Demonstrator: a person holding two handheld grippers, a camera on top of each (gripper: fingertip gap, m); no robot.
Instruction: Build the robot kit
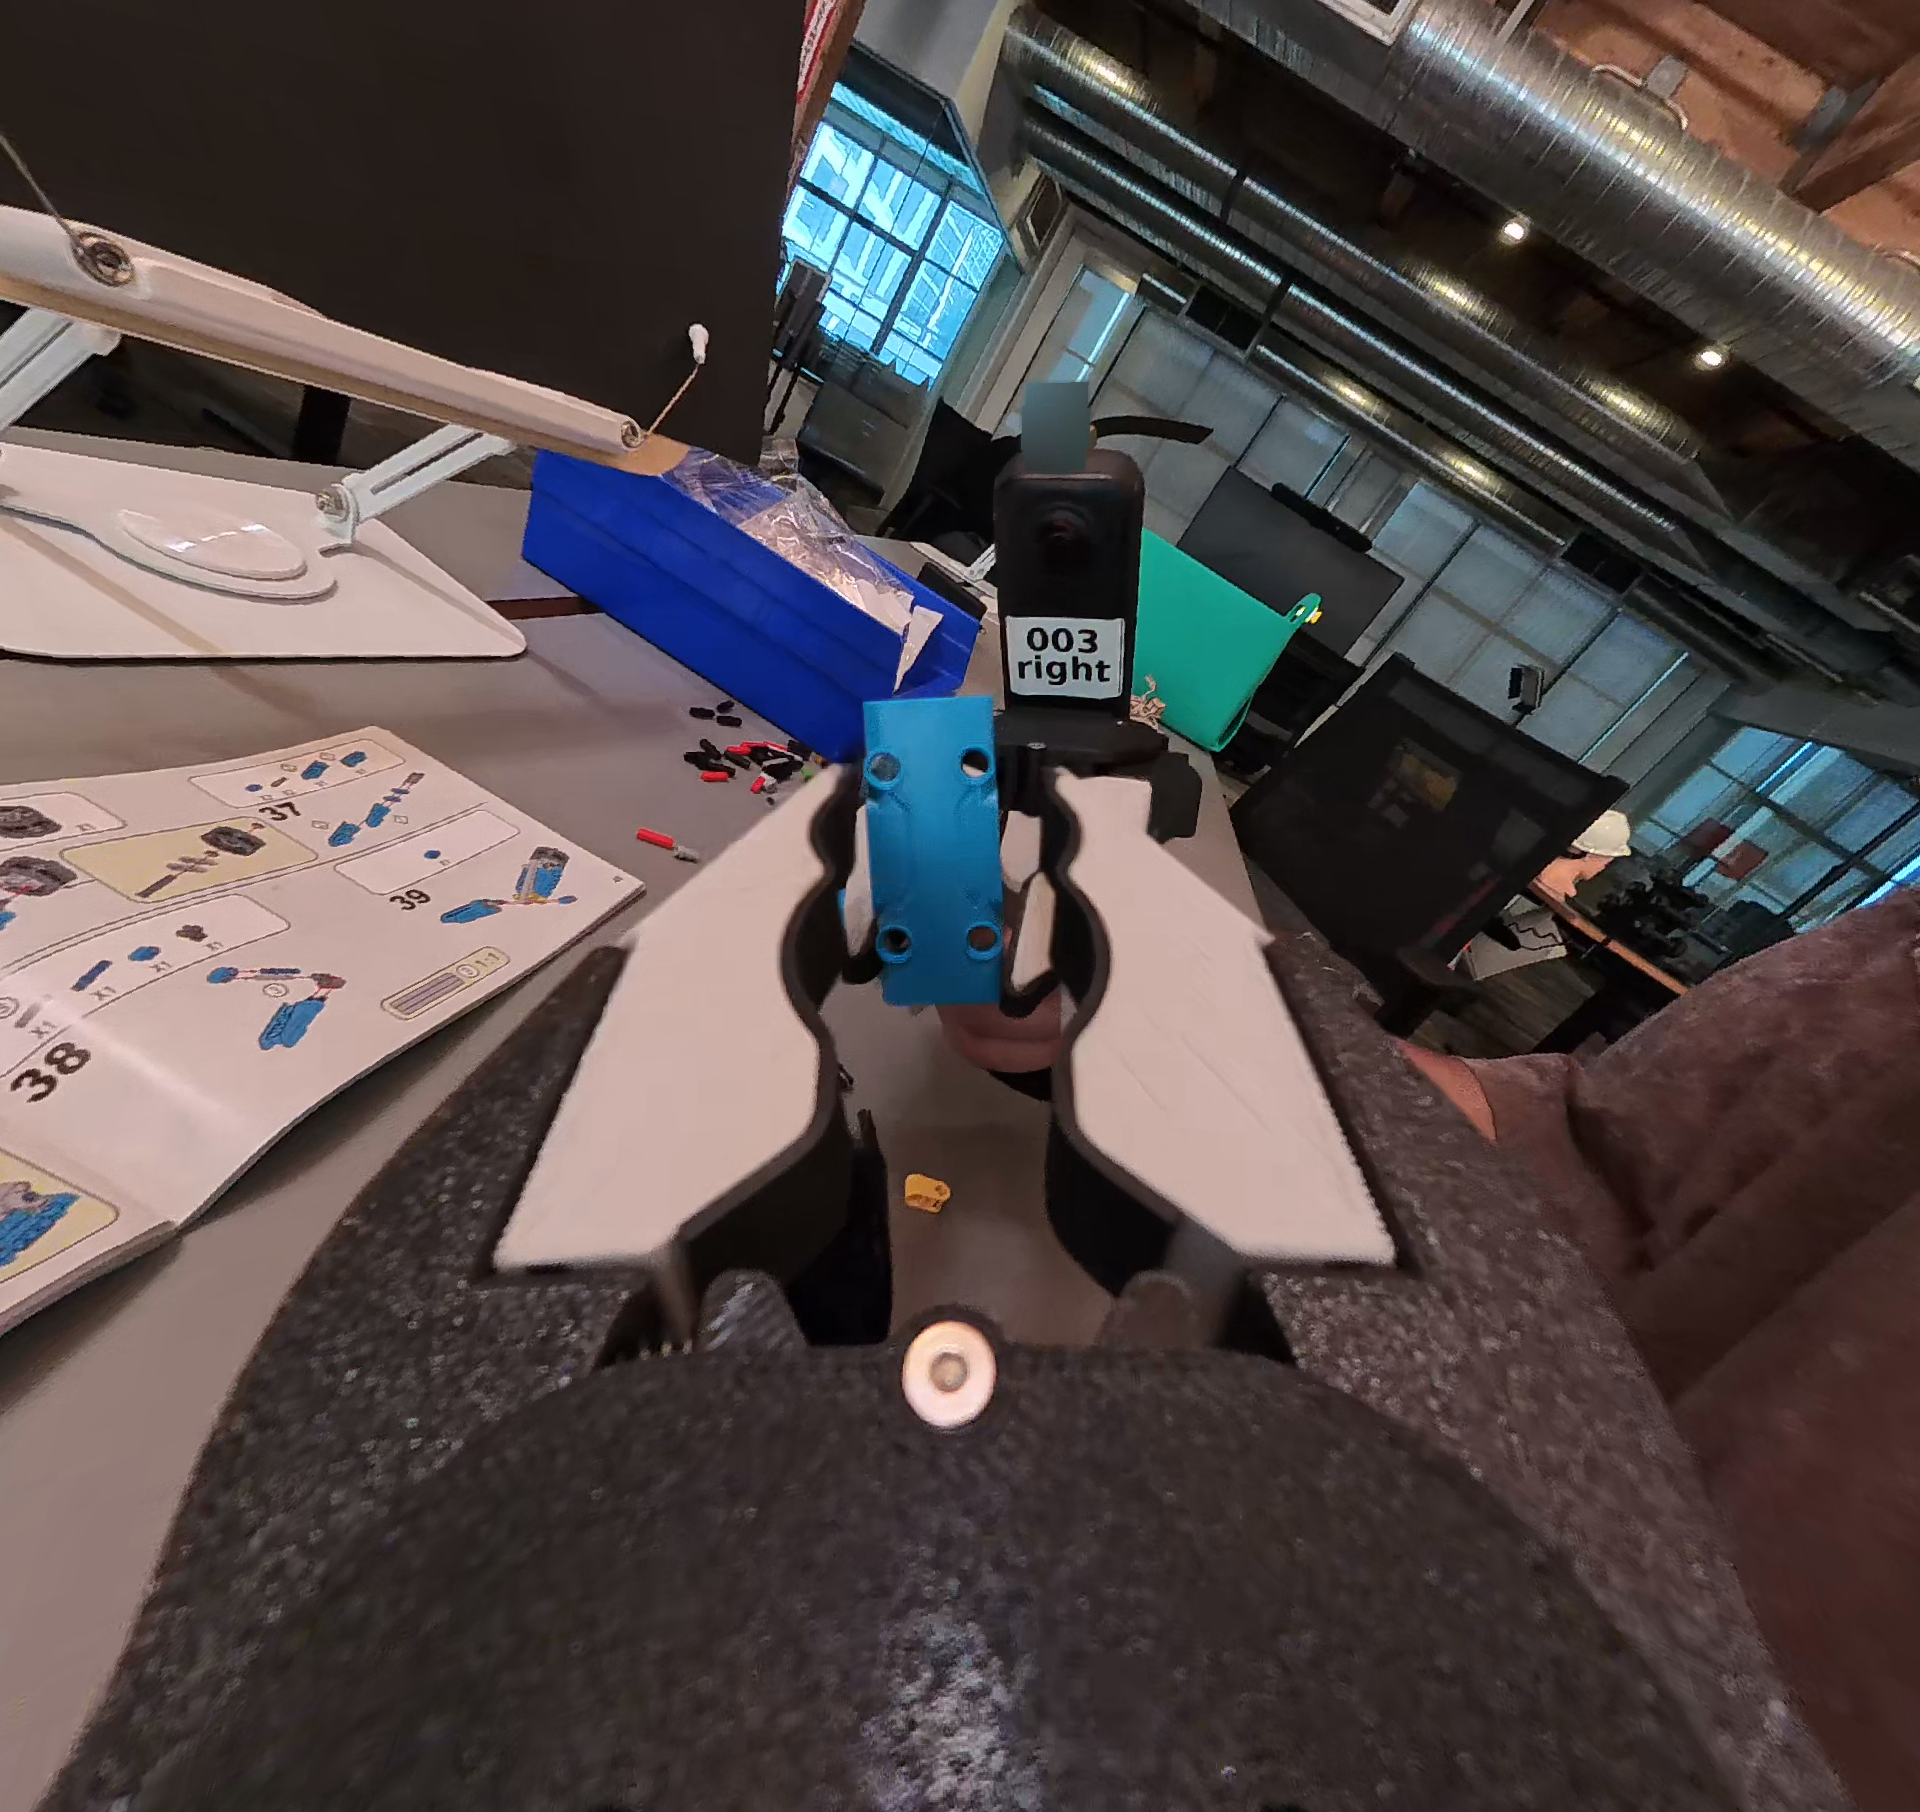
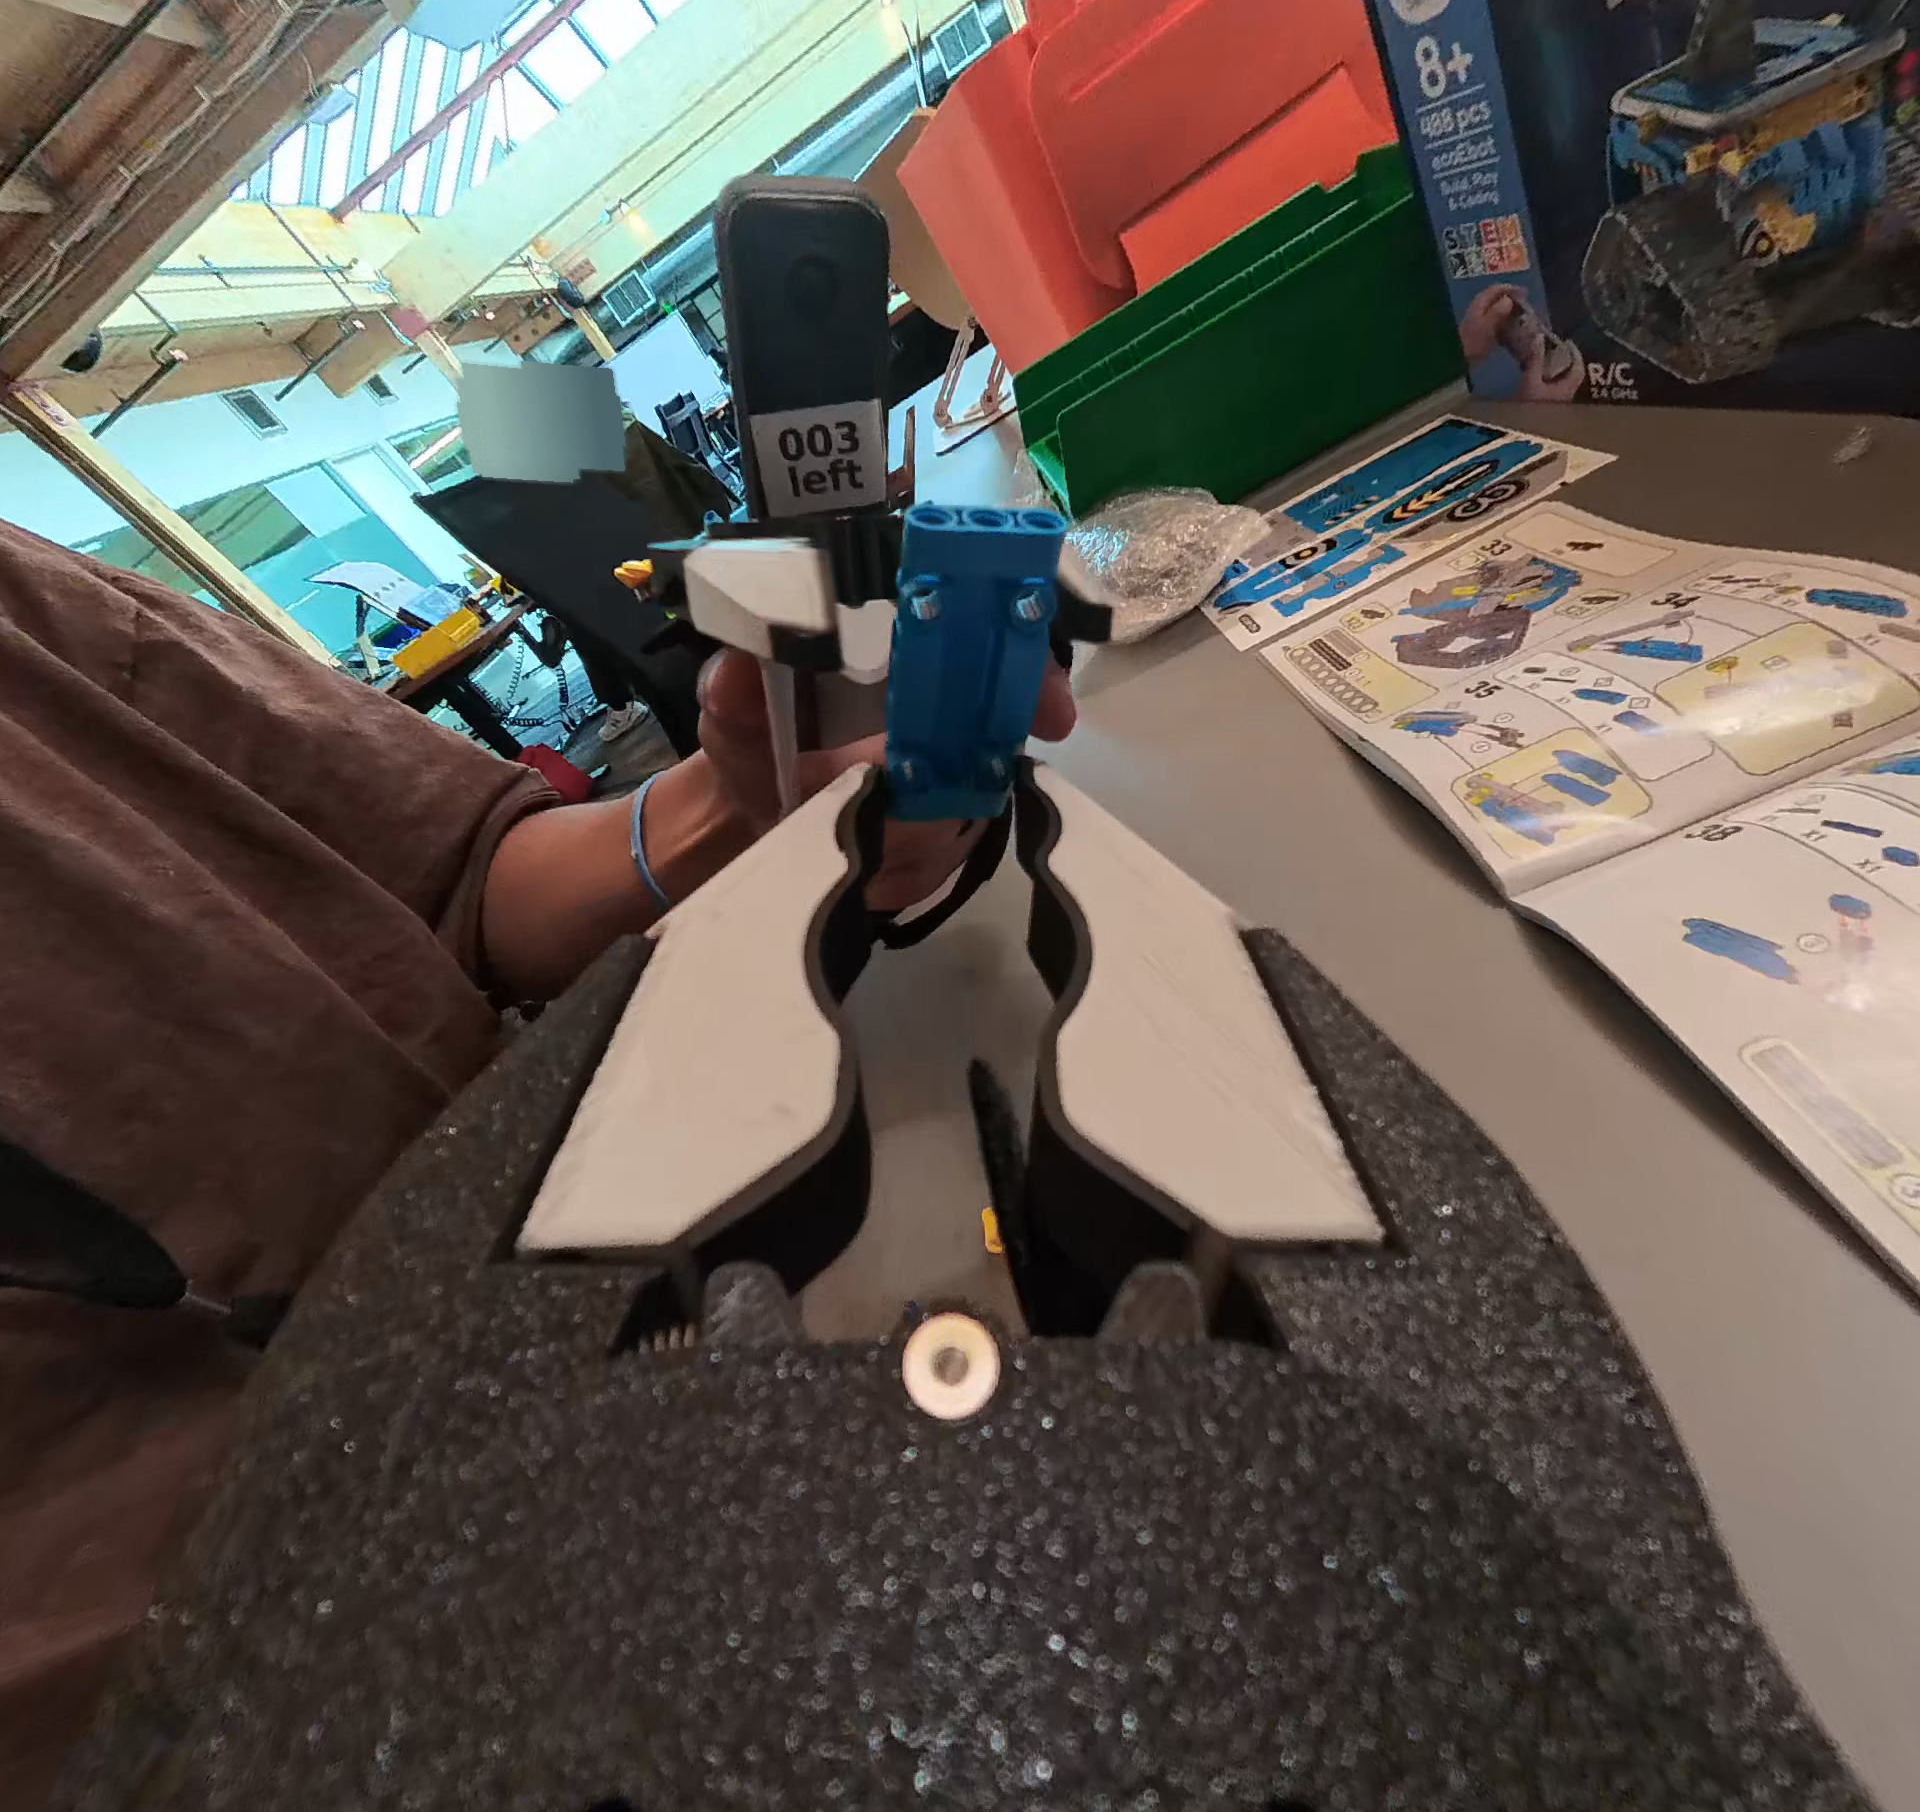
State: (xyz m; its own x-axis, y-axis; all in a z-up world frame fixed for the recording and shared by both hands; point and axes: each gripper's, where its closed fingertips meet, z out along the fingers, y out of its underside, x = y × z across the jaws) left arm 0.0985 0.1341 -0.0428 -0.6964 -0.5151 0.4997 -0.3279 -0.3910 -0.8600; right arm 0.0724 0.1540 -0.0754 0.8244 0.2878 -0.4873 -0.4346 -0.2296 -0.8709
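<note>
a: what are you holding up there?

b: a blue panel, lifted clear of the worktop. my left gripper is clenching it between its fingers, flat face toward my camera, so i'm seeing the four holes.

a: and the right one?

b: my right gripper is meeting it from the other side. its fingers are closing on the panel's lower end; from that view the pins on the far face are showing, and the left gripper is sitting right behind. i'm judging both are gripping it, held between them in mid-air so either face can be worked on.

a: what's lying around?

b: the manual is lying open on my left, probably for reference. small black and red pins are scattered by the blue bin, and one yellow piece is sitting on the worktop under my left fingers. the kit box is standing at the back, past a green bin.
</note>
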